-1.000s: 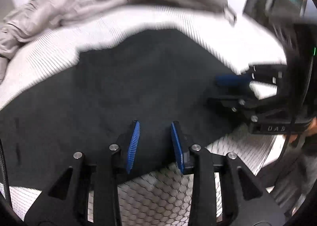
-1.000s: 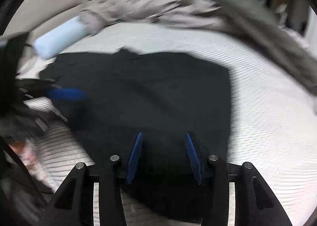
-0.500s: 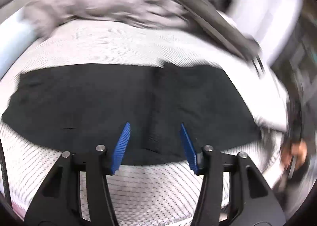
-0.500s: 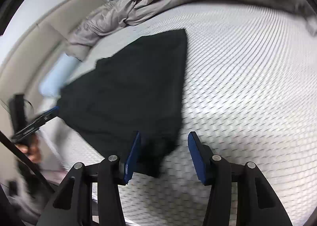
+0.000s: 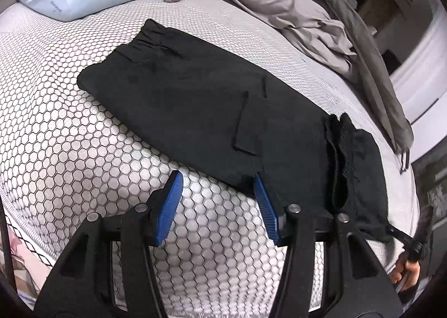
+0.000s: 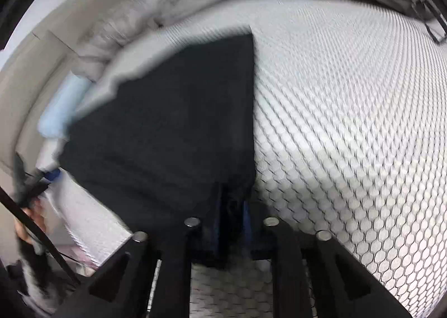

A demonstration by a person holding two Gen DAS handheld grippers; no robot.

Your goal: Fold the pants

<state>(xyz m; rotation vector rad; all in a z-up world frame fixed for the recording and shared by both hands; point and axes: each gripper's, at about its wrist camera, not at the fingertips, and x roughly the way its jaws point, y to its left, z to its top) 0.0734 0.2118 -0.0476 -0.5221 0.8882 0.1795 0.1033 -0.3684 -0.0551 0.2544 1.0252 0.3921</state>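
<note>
We have the pants (image 5: 212, 111) lying limp along the bed (image 5: 69, 128) just ahead of our gaping, empty left tool (image 5: 216, 200), the right tool (image 6: 230, 214) having just clamped onto their near corner — soft cloth, best pinched at an edge.

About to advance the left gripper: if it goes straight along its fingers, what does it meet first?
Probably the near edge of the pants, just ahead of the open left gripper; bare mattress lies under its fingertips. Depth is uncertain.
</note>
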